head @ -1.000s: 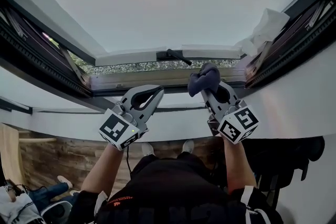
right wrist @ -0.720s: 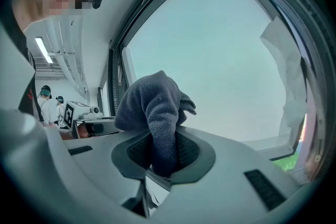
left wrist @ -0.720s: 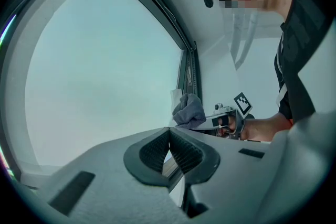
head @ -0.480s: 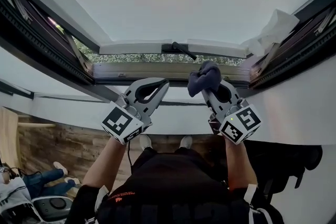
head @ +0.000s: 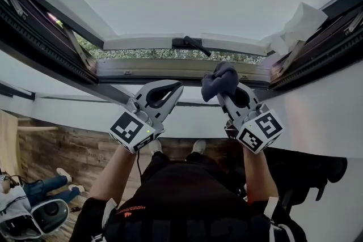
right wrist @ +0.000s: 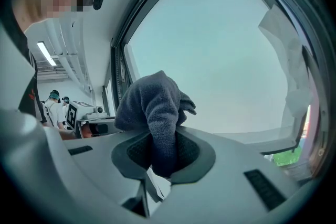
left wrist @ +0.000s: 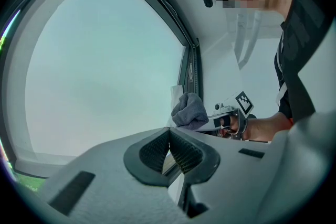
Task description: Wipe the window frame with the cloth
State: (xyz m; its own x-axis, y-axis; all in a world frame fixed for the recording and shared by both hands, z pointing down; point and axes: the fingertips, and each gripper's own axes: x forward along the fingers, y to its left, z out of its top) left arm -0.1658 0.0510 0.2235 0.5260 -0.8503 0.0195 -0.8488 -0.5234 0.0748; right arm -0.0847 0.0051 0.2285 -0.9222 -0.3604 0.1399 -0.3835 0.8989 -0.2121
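Apparently wiping is not yet begun: right tongs [head: 223, 93] pinch the cloth [head: 220, 80] by the frame [head: 164, 69]; left tongs [head: 178, 86] pressed together, empty.

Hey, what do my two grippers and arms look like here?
The left gripper and right gripper are light grey plastic with looped bodies and dark ribbed pads. Each carries a white cube with black square markers. A thin dark cable hangs under the left one. The person wears a black top, forearms uncovered.

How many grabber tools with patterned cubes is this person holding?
2. The left gripper, shut and empty, shows at the head view's left; the right gripper beside it grips a dark cloth. None seems hidden.
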